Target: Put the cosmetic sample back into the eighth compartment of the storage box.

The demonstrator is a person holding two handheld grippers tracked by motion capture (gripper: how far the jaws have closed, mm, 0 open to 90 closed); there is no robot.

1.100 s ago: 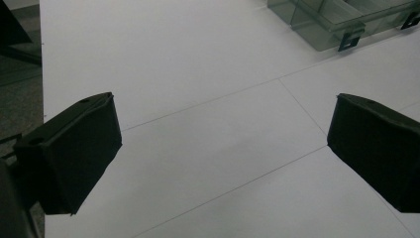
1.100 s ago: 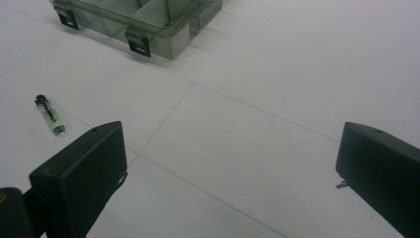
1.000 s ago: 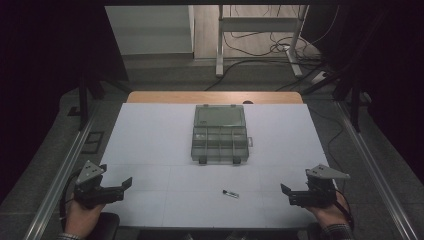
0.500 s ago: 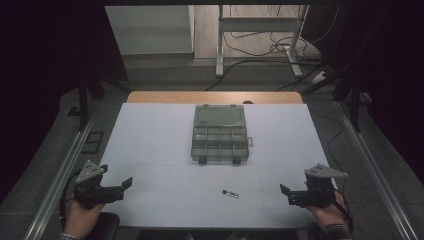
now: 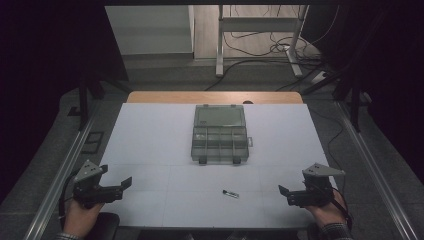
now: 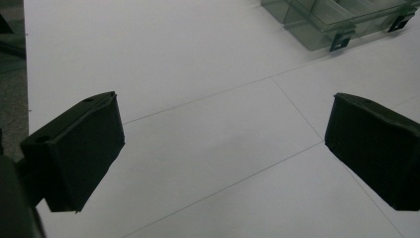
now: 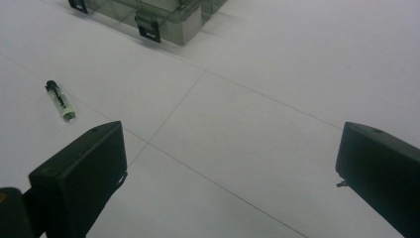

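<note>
A clear grey compartment box (image 5: 219, 133) with a closed lid lies at the middle of the white table (image 5: 150, 140); its corner with black latches shows in the left gripper view (image 6: 341, 25) and the right gripper view (image 7: 148, 17). A small clear vial with a black cap (image 5: 230, 193) lies in front of the box, also in the right gripper view (image 7: 60, 100). My left gripper (image 5: 126, 184) rests open at the front left edge, nothing between its jaws (image 6: 223, 148). My right gripper (image 5: 281, 192) stands open at the front right, to the right of the vial (image 7: 233, 163).
A wooden strip (image 5: 215, 97) borders the table's far edge. Metal rails (image 5: 60, 175) run along both sides. Beyond the table stand a desk frame (image 5: 260, 30) and loose cables (image 5: 280, 47) on the floor.
</note>
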